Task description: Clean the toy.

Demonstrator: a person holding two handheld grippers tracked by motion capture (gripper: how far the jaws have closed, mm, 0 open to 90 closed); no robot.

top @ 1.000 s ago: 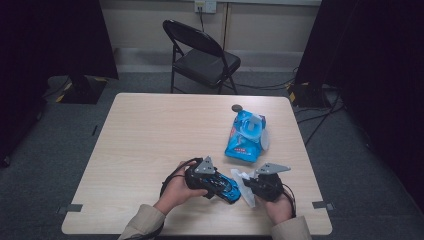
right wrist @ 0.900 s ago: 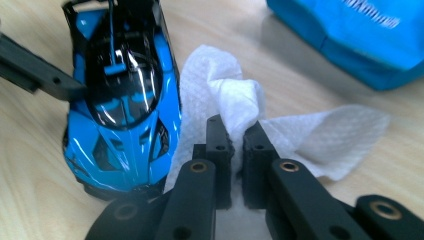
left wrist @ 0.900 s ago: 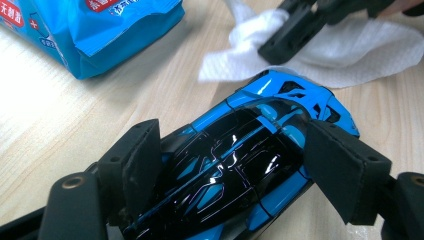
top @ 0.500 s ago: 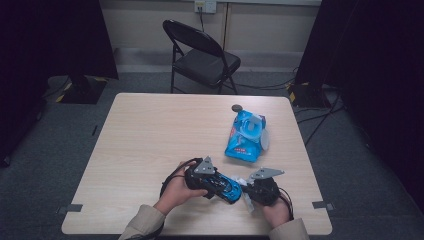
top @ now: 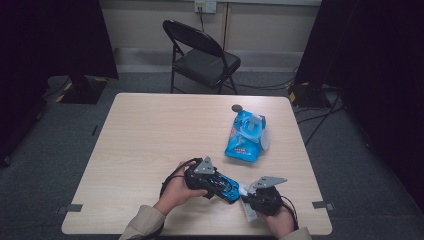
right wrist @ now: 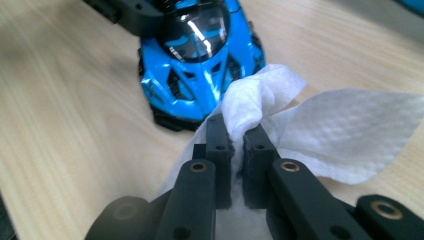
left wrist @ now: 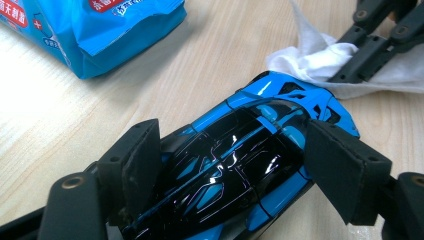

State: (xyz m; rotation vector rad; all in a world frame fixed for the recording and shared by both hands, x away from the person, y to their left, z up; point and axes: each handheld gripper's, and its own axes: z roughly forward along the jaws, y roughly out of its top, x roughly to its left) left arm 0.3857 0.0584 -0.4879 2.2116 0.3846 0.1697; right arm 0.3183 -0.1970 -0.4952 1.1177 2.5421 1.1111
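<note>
A glossy blue and black toy car [top: 226,186] [left wrist: 280,100] [right wrist: 195,60] lies near the table's front edge. My left gripper [top: 219,183] [left wrist: 235,145] is shut on it, one pad pressing on each flank. From the right, my right gripper [top: 246,194] [right wrist: 237,131] is shut on a crumpled white wipe [right wrist: 340,125] [left wrist: 320,55] [top: 248,212]. The bunched wipe touches the car's nose. A blue pack of wet wipes [top: 245,137] [left wrist: 85,30] lies farther back on the right half of the table.
The light wooden table [top: 150,130] has a small dark round object [top: 236,107] behind the pack. A black folding chair [top: 200,55] stands beyond the far edge. Cables run over the floor at the right.
The right gripper with the wipe has shifted slightly toward the table's near edge, at the car's nose. The left gripper and the car have stayed put.
</note>
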